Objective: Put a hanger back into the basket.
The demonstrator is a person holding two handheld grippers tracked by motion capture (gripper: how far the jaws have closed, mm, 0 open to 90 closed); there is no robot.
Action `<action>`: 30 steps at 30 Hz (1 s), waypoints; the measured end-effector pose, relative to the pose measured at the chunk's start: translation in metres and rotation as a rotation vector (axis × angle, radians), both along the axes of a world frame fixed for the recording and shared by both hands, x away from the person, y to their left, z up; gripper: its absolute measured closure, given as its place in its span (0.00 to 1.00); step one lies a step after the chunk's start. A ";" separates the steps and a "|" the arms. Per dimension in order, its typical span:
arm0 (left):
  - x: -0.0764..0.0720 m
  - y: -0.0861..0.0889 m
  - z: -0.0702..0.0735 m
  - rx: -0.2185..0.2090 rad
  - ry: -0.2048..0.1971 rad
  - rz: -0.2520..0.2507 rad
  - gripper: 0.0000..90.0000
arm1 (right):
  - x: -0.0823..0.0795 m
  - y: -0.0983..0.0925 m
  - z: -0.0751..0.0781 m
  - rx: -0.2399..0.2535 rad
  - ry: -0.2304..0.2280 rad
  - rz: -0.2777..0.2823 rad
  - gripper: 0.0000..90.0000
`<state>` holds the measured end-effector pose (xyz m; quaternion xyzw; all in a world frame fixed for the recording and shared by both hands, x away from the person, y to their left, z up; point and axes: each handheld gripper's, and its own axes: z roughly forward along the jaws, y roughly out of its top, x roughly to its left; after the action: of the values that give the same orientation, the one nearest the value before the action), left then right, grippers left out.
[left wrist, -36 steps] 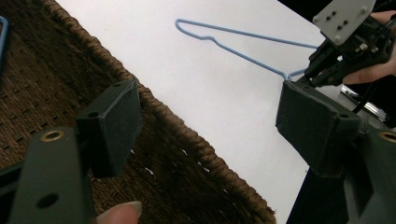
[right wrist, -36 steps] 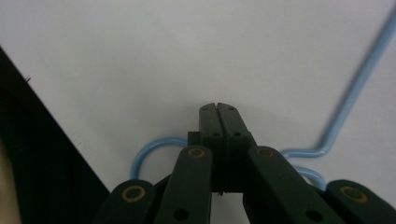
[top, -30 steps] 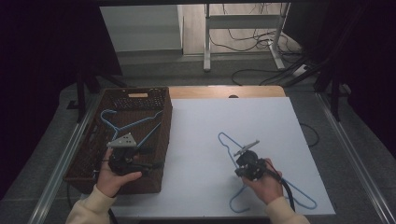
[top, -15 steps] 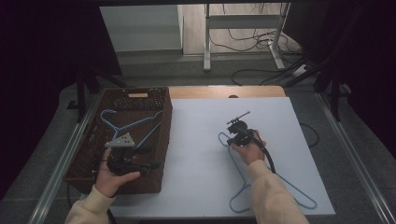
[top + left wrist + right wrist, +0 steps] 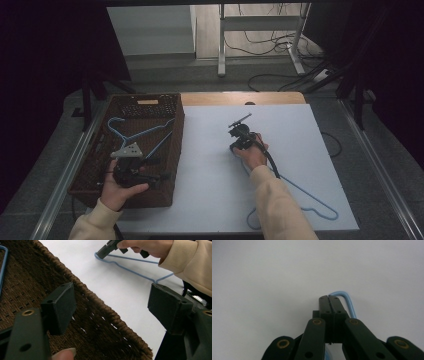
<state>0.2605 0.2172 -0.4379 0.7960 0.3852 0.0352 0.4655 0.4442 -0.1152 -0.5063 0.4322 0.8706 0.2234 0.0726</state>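
A light blue wire hanger (image 5: pixel 305 192) lies on the white table top (image 5: pixel 210 170), its hook end toward the middle. My right gripper (image 5: pixel 239 137) is shut on that hook, and in the right gripper view the blue wire (image 5: pixel 348 298) curls out beside the closed tips of the gripper (image 5: pixel 329 298). A second blue hanger (image 5: pixel 142 132) lies inside the brown woven basket (image 5: pixel 177 130) on the left. My left gripper (image 5: pixel 157 176) hovers over the basket's near right corner. Its jaws stand wide open with nothing between them, over the basket's rim (image 5: pixel 100 304).
The left gripper view looks across the rim at the right hand's gripper (image 5: pixel 105 250) on the hanger wire (image 5: pixel 130 270). A cable trails from the right gripper along the sleeve (image 5: pixel 280 205). A metal stand (image 5: pixel 260 25) and floor cables sit beyond the table's far edge.
The right gripper has moved away from the front edge toward the table's middle, pulling the blue hanger with it. The left gripper has stayed over the basket.
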 end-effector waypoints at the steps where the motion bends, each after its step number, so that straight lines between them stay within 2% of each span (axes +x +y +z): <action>1: 0.000 0.000 0.000 0.000 -0.001 0.000 0.25 | -0.001 0.004 -0.001 0.008 0.001 0.007 0.99; 2: 0.000 0.000 0.000 -0.001 -0.002 0.000 0.25 | -0.002 0.008 -0.001 0.017 0.006 0.019 0.99; 4: 0.000 0.000 0.001 0.000 -0.003 -0.001 0.25 | -0.006 0.017 -0.002 -0.001 -0.009 0.045 0.99; 6: -0.001 -0.001 0.000 0.001 -0.002 -0.001 0.25 | -0.012 0.026 -0.002 0.031 0.019 0.093 1.00; 8: -0.001 -0.001 0.000 0.001 -0.001 -0.003 0.25 | -0.021 0.036 -0.003 0.021 0.014 0.144 1.00; 10: -0.001 -0.001 0.000 0.000 -0.001 -0.002 0.25 | -0.029 0.042 -0.004 0.044 0.033 0.179 1.00; 12: -0.001 -0.001 0.000 0.000 -0.001 -0.002 0.25 | -0.042 0.047 -0.005 0.045 0.039 0.226 1.00; 18: -0.001 -0.002 0.000 0.004 -0.003 -0.006 0.25 | -0.070 0.044 -0.005 0.063 0.076 0.302 1.00; 23: 0.000 -0.004 0.000 0.006 0.000 -0.010 0.25 | -0.088 0.038 -0.006 0.089 0.106 0.335 1.00; 30: 0.000 -0.005 0.000 0.008 0.000 -0.011 0.25 | -0.120 0.032 -0.007 0.097 0.137 0.392 1.00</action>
<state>0.2604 0.2121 -0.4383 0.8001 0.3808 0.0341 0.4623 0.3243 -0.0829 -0.5129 0.2715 0.9293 0.2448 -0.0525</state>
